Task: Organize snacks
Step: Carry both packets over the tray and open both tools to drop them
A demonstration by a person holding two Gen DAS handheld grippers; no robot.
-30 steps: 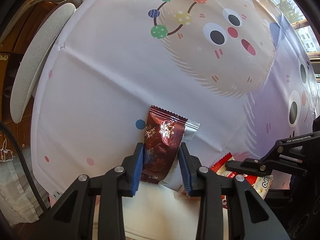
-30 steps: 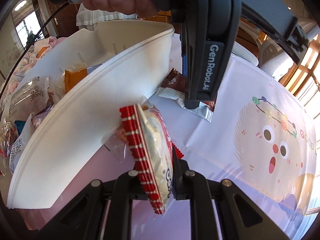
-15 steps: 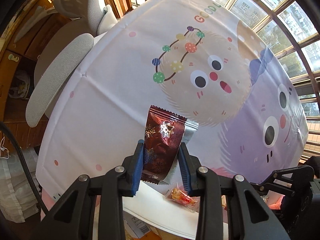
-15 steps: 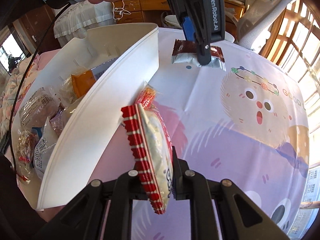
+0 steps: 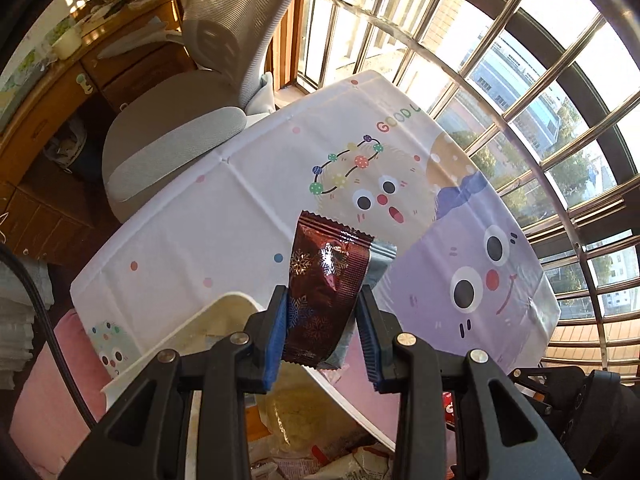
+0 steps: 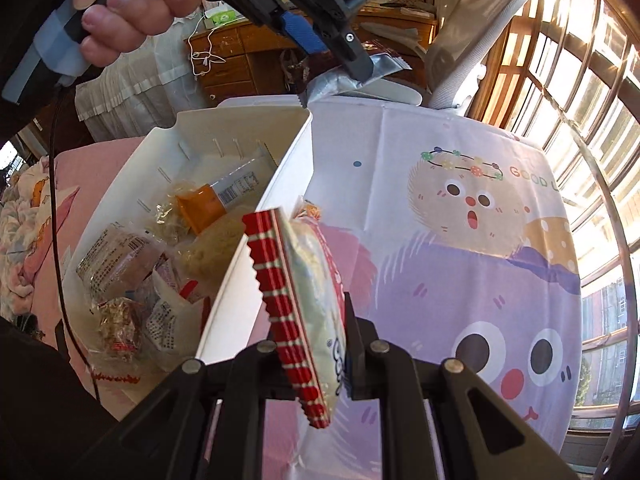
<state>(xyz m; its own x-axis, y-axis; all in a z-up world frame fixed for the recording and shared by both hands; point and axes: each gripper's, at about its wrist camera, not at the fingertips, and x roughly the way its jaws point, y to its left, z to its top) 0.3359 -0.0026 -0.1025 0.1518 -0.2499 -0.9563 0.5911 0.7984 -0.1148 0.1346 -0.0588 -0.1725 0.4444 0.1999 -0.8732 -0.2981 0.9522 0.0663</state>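
Note:
My left gripper (image 5: pixel 322 336) is shut on a dark red snack packet (image 5: pixel 326 284) with gold snowflakes and a silver packet behind it, both held high above the table. From the right wrist view that left gripper (image 6: pixel 340 46) hangs over the far end of the white bin (image 6: pixel 280 176), with a hand on its handle. My right gripper (image 6: pixel 316 344) is shut on a red-edged white snack bag (image 6: pixel 308 292), held upright beside the bin's near wall. Several wrapped snacks (image 6: pixel 160 256) lie inside the bin.
A cartoon-printed tablecloth (image 5: pixel 320 184) covers the table. A small orange candy (image 6: pixel 310 210) lies by the bin's outer wall. A grey office chair (image 5: pixel 192 120) stands past the table's far edge, a wooden desk (image 6: pixel 260 48) behind it, barred windows (image 5: pixel 520 80) to the right.
Both grippers have risen with their packets still held. The left one lifted its packets off the cloth and now sits above the bin's end; the bin's inside has come into view.

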